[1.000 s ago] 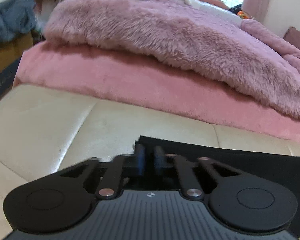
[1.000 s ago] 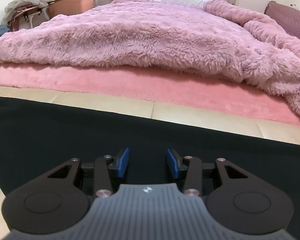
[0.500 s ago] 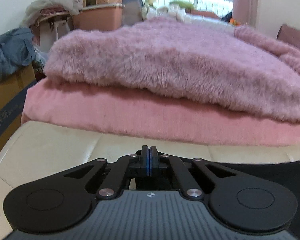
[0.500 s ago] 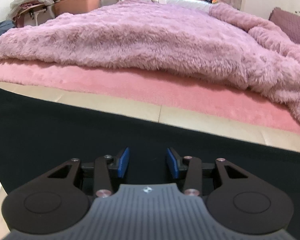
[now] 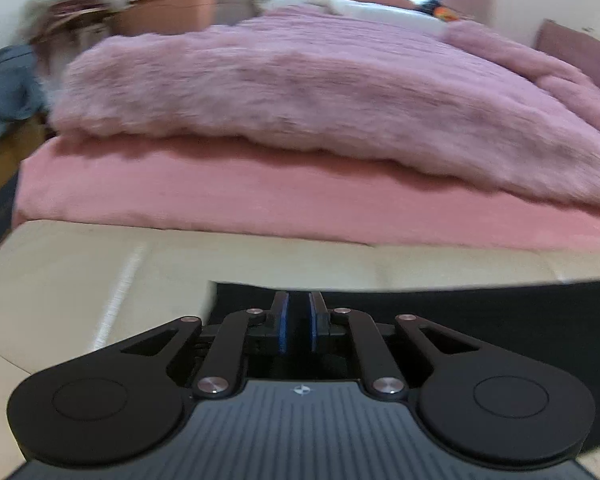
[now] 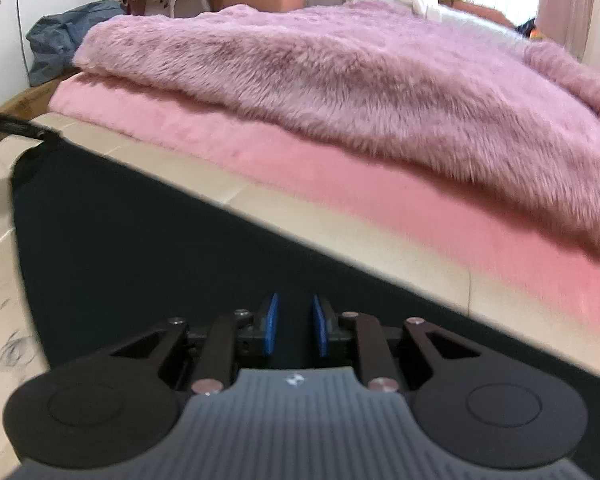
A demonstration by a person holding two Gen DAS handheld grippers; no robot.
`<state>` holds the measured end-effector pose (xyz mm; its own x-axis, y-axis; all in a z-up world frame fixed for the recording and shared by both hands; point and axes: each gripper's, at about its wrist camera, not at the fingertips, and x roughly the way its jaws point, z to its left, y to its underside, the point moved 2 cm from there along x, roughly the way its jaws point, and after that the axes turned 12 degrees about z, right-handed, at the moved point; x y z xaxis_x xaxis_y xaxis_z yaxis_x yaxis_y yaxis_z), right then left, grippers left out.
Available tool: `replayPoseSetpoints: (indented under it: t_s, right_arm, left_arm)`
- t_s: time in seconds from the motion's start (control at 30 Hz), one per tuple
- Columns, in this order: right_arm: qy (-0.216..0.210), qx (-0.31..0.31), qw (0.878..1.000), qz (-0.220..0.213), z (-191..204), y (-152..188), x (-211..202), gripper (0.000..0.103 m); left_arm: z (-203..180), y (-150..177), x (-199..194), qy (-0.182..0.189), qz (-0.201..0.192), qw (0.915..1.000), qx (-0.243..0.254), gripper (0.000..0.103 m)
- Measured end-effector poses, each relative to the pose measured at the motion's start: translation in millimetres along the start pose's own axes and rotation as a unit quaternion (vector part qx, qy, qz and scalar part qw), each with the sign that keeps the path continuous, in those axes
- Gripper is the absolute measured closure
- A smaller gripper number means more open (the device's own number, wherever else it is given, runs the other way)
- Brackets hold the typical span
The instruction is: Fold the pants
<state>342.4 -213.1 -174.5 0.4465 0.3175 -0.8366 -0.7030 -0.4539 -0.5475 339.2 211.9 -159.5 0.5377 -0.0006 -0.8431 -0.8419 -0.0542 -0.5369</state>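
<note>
Pants [image 6: 140, 248]: black, flat on the cream bench [image 5: 80, 280] at the foot of the bed, far edge straight.
Handling: soft, limp and light by the look; likely to sag and crease unless lifted at two spread points.
Hold: best at the edge or corners.
Left claw [image 5: 297, 326]: at the pants' left corner, jaws opening, narrow gap, not pinching cloth.
Right claw [image 6: 294, 330]: above mid-cloth, jaws closing, pads not yet pressing fabric.
Beyond: pink sheet [image 5: 260, 196], furry blanket [image 6: 340, 80].
</note>
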Motion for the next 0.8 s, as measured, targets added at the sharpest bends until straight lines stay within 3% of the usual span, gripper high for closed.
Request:
replayPoseSetpoints:
  t_s: [0.13,0.2,0.23,0.33,0.43,0.53,0.63,0.73,0.8]
  right_arm:
    - [0.033,0.017,0.999,0.006,-7,-25,17,0.091]
    - [0.041,0.018,0.999,0.009,-8,-32,20,0.091]
    - [0.046,0.020,0.999,0.009,-7,-34,19,0.091]
    - [0.035,0.035,0.999,-0.006,-4,-26,5,0.091]
    - [0.024,0.049,0.998,-0.009,5,-9,-8,0.091]
    - [0.022,0.062,0.998,-0.017,11,10,-22,0.091]
    - [0.029,0.077,0.996,-0.015,11,30,-33,0.090]
    - [0.031,0.099,0.995,-0.012,7,46,-42,0.090]
    - [0.036,0.108,0.993,-0.010,4,55,-46,0.090]
  left_arm:
    - [-4,15,-4,0.017,0.006,0.9995,-0.026,0.092]
    - [4,25,-11,0.016,0.007,0.9973,-0.072,0.091]
    - [10,31,-16,0.020,0.005,0.9943,-0.105,0.084]
    - [29,54,-29,0.028,0.003,0.9756,-0.218,0.068]
    - [51,75,-30,0.058,-0.001,0.9446,-0.323,0.063]
    - [66,81,-27,0.105,-0.026,0.9193,-0.378,0.053]
    - [76,83,-19,0.140,-0.042,0.8979,-0.415,0.053]
    - [77,85,-11,0.157,-0.057,0.8838,-0.437,0.053]
    - [74,82,-6,0.149,-0.064,0.8858,-0.435,0.059]
